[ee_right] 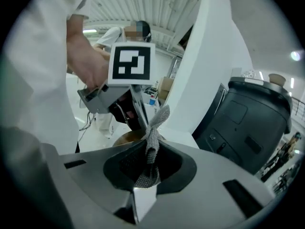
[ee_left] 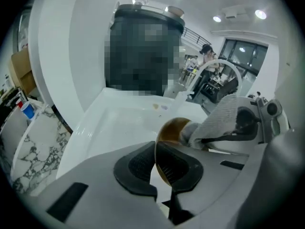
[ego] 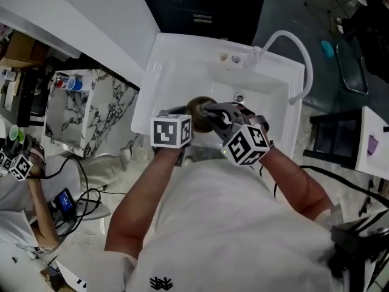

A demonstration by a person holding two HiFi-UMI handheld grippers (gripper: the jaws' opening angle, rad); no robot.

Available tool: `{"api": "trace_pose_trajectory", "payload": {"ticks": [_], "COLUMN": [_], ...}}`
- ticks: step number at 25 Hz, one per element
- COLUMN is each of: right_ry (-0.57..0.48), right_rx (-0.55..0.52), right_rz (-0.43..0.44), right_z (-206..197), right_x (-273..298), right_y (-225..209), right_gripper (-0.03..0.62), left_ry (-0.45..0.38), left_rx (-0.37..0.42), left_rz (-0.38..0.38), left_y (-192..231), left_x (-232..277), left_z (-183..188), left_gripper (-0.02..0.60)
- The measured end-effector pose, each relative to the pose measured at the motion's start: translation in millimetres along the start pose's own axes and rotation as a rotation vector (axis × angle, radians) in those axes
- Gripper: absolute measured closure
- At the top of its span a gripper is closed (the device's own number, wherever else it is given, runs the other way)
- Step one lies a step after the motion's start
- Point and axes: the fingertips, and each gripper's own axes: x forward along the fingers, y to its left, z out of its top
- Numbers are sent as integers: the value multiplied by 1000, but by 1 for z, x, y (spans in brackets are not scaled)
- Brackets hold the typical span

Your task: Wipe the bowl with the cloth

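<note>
The left gripper (ee_left: pixel 155 163) and right gripper (ee_right: pixel 150 163) meet above the front edge of the sink (ego: pixel 164 72), forearms converging, both tilted downward. The left fingers are clamped on the rim of the brown bowl (ee_left: pixel 174 128), which is held on edge. The right fingers pinch the cloth (ee_right: pixel 152 142), whose bunched end touches the bowl.
</note>
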Motion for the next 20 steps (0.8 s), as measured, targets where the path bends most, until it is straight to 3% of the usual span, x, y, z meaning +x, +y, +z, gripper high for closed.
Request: {"api": "trace_pose_trajectory", "payload": {"ticks": [11, 15, 20], "right_ry": [184, 282, 318], "right_rx": [-295, -266, -188], "right_rz": [-46, -44, -7], "right_z": [-15, -38, -49], "right_x": [20, 16, 7], "right_y": [4, 4, 13], "right_gripper": [551, 551, 551], "left_ry": [19, 1, -21], "left_rx": [111, 115, 130], "left_rz": [-3, 5, 17], "left_y": [-21, -18, -22], "left_x": [-4, -4, -3], "left_z": [-4, 2, 10], "left_gripper": [561, 561, 561]}}
